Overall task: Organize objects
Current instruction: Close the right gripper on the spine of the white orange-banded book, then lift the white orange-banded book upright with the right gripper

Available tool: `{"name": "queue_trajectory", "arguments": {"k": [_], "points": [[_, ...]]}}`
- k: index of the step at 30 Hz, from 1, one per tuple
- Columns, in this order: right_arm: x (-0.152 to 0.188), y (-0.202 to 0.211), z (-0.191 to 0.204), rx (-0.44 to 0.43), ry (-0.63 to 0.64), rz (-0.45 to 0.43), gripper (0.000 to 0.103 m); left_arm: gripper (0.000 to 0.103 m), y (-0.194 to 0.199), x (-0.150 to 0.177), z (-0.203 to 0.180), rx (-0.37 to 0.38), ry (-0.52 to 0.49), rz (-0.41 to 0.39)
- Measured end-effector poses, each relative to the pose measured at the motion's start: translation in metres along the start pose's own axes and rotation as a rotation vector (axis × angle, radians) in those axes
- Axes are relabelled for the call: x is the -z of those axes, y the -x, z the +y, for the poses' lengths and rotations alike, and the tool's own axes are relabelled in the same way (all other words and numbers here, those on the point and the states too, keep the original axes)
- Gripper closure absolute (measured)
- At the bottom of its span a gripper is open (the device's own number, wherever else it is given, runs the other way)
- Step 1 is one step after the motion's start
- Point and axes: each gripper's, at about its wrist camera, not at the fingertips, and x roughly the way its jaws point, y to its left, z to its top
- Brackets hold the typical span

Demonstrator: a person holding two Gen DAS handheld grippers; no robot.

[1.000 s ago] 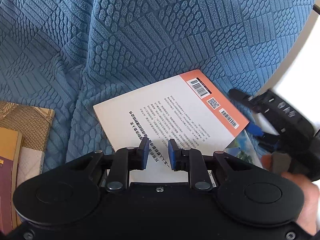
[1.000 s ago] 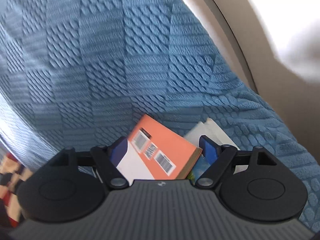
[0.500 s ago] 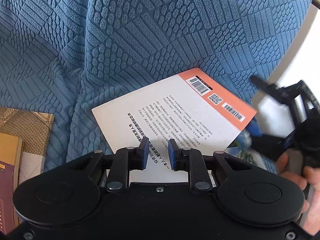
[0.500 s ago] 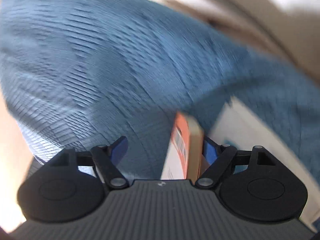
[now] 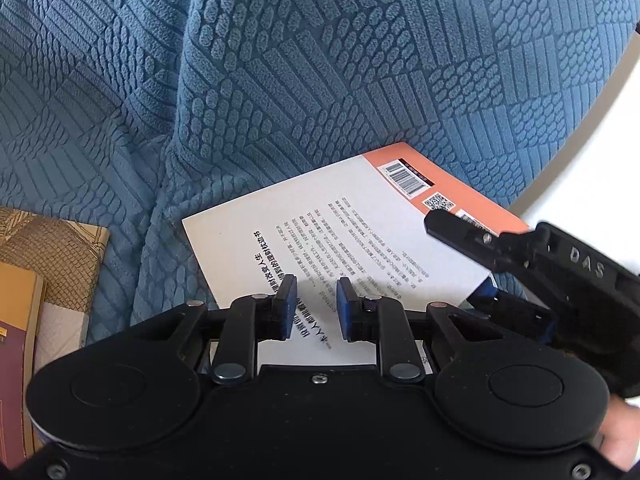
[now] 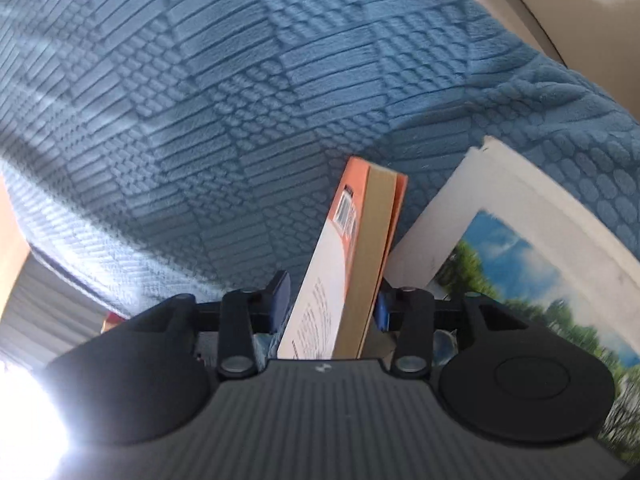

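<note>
Left gripper nearly closed on nothing, poised over the white-and-orange book. Right gripper just been closing around that book's edge; pad contact unclear. Beside the book, a picture book; left of it, a stack of books. Beyond, a blue textured cover.

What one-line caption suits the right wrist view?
Right gripper closing around the edge of an orange-and-white book, beside a landscape-cover book on a blue textured blanket.
</note>
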Motion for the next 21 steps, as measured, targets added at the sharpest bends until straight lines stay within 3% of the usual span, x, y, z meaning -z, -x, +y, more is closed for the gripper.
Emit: {"name": "queue_trajectory", "arguments": {"k": [3,5,7,9,11,21], "points": [[0.003,-0.005,0.014,0.033,0.069,0.013,0.058,0.083,-0.001,0.000,0.002,0.004,0.003,0.002],[0.005,-0.009,0.019,0.109,0.091,-0.004,0.078,0.083,-0.002,-0.001,0.005,0.015,0.016,0.010],[0.006,-0.012,0.017,0.151,0.066,-0.008,0.082,0.081,-0.001,-0.002,0.008,0.031,0.041,0.019],[0.007,-0.012,0.022,0.148,0.056,-0.029,0.083,0.076,0.003,-0.002,0.013,0.049,0.075,0.025],[0.009,-0.010,0.033,0.149,0.102,-0.045,0.084,0.057,0.009,-0.001,0.020,0.069,0.133,0.037],[0.005,0.000,0.046,0.038,0.057,-0.107,0.088,0.042,0.025,0.029,0.038,0.163,0.294,0.098]]}}
